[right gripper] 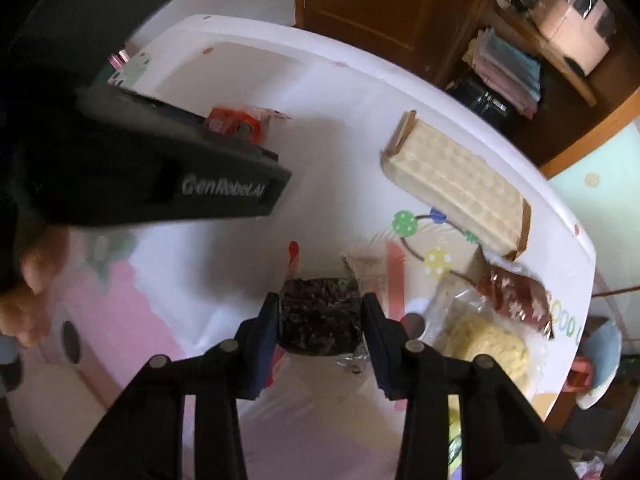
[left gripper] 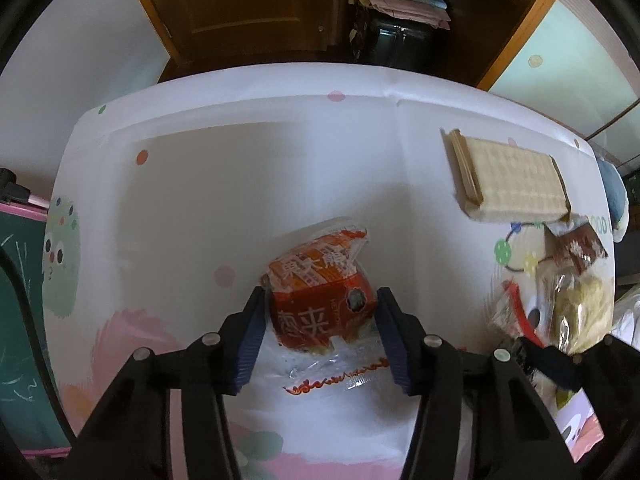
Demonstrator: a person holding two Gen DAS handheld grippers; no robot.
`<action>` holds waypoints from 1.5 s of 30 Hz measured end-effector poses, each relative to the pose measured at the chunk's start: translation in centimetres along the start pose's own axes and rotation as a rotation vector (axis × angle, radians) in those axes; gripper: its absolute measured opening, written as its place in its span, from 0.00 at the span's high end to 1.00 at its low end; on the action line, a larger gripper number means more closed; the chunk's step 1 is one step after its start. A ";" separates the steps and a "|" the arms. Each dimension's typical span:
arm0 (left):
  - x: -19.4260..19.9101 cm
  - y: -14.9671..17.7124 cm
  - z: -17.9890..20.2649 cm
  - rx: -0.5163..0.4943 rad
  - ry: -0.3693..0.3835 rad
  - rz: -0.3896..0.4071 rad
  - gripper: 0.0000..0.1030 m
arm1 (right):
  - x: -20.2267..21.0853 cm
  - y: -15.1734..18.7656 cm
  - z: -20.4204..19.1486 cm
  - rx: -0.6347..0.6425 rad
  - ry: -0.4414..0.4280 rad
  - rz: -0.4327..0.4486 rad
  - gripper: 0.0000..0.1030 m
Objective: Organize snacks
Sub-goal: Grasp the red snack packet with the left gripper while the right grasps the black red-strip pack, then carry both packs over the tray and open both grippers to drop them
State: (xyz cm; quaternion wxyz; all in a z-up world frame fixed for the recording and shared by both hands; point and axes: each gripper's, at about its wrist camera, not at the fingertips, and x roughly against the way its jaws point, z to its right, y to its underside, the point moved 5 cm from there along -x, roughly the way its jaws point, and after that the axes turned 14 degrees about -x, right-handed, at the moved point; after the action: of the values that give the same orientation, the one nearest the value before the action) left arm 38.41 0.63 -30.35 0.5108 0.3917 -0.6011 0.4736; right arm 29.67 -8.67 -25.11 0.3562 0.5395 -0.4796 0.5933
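A: Currently the red snack packet (left gripper: pixel 320 300) sits clamped between both fingers of the left gripper (left gripper: pixel 320 308), over the white cartoon-print table (left gripper: pixel 240 168), clear wrapper end trailing toward the camera.

B: Noted. Right side?

A: Right gripper (right gripper: pixel 320 316) is closed on a dark snack packet (right gripper: pixel 320 320), pads pressed to both its sides, over the near part of the table.

B: Surroundings?

A: Woven wafer-patterned tray (left gripper: pixel 516 184) at the far right of the table. Beside it, a brown-wrapped snack (right gripper: pixel 516 296) and a clear bag of pale yellow snacks (right gripper: pixel 492 344), touching each other. Wooden door (left gripper: pixel 248 4) beyond the table.
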 end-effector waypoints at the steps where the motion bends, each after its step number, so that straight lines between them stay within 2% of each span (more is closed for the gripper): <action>1: 0.3 0.2 -0.1 -0.003 -0.003 0.002 0.50 | 0.0 0.1 -0.1 -0.002 0.002 -0.001 0.60; 7: 4.5 1.9 -0.2 -0.039 -0.025 0.056 0.50 | 2.7 0.9 0.9 -0.055 -0.025 0.033 0.61; 14: 12.8 4.8 -0.4 -0.104 -0.040 0.146 0.50 | 9.6 2.0 1.1 -0.098 -0.067 0.145 0.61; 21: 22.7 9.4 0.7 -0.146 -0.045 0.248 0.50 | 18.3 5.1 0.3 -0.128 -0.114 0.272 0.61; 29: 30.3 15.6 3.2 -0.208 -0.041 0.341 0.49 | 25.6 10.7 -1.3 -0.152 -0.154 0.363 0.60; 37: 32.4 22.0 6.6 -0.231 -0.032 0.361 0.49 | 28.1 17.5 -2.5 -0.173 -0.175 0.377 0.60; 45: 30.7 27.2 10.0 -0.229 -0.013 0.325 0.49 | 27.5 22.5 -2.4 -0.252 -0.162 0.356 0.60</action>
State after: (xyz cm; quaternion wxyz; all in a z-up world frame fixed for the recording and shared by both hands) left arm 4.71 -1.96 -5.00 0.4650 0.2318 -0.7097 0.4757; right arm 3.31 -15.46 -2.20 0.2709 0.4434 -0.6647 0.5368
